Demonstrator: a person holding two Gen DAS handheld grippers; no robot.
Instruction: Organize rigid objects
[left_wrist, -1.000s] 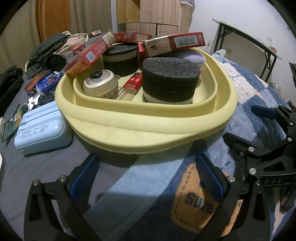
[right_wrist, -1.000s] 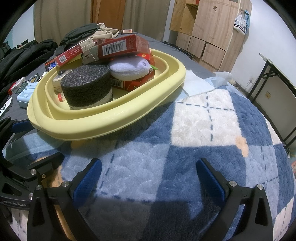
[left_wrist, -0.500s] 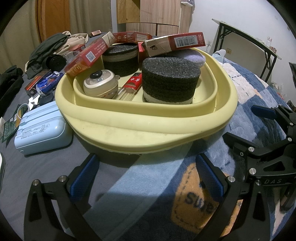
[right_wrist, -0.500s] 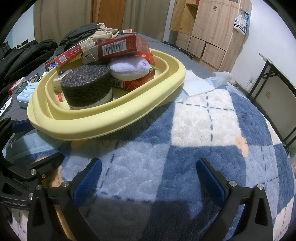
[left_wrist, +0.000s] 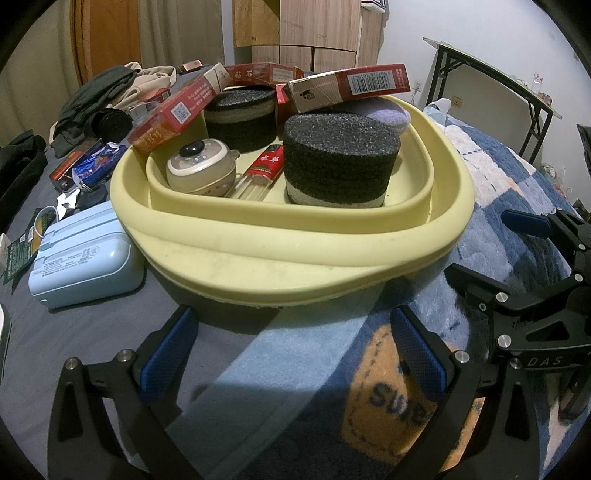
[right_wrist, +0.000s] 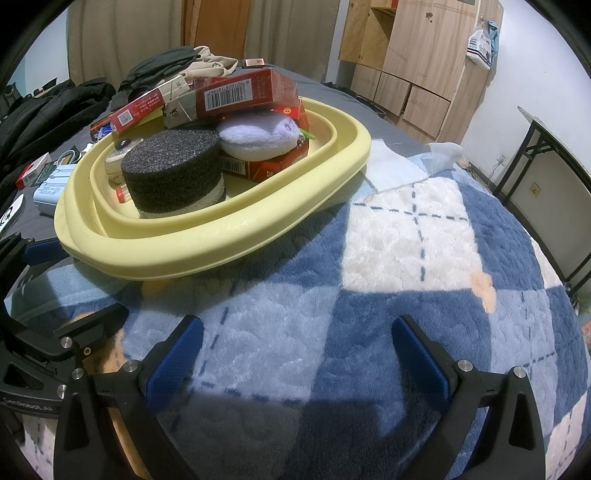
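A yellow basin (left_wrist: 295, 254) sits on the bed, also in the right wrist view (right_wrist: 229, 236). It holds two black foam cylinders (left_wrist: 340, 162), red cartons (left_wrist: 351, 86), a round cream device (left_wrist: 201, 171), a red-capped clear tube (left_wrist: 260, 173) and a lilac plush pad (right_wrist: 258, 134). My left gripper (left_wrist: 293, 350) is open and empty, just in front of the basin. My right gripper (right_wrist: 295, 354) is open and empty over the plaid blanket (right_wrist: 406, 258), right of the basin.
A light blue case (left_wrist: 83, 254) lies left of the basin, with small packets (left_wrist: 86, 166), a black lens (left_wrist: 110, 120) and clothes (left_wrist: 107, 88) behind. A folding table (left_wrist: 509, 88) stands at the right. Wooden cabinets (right_wrist: 417, 62) line the wall.
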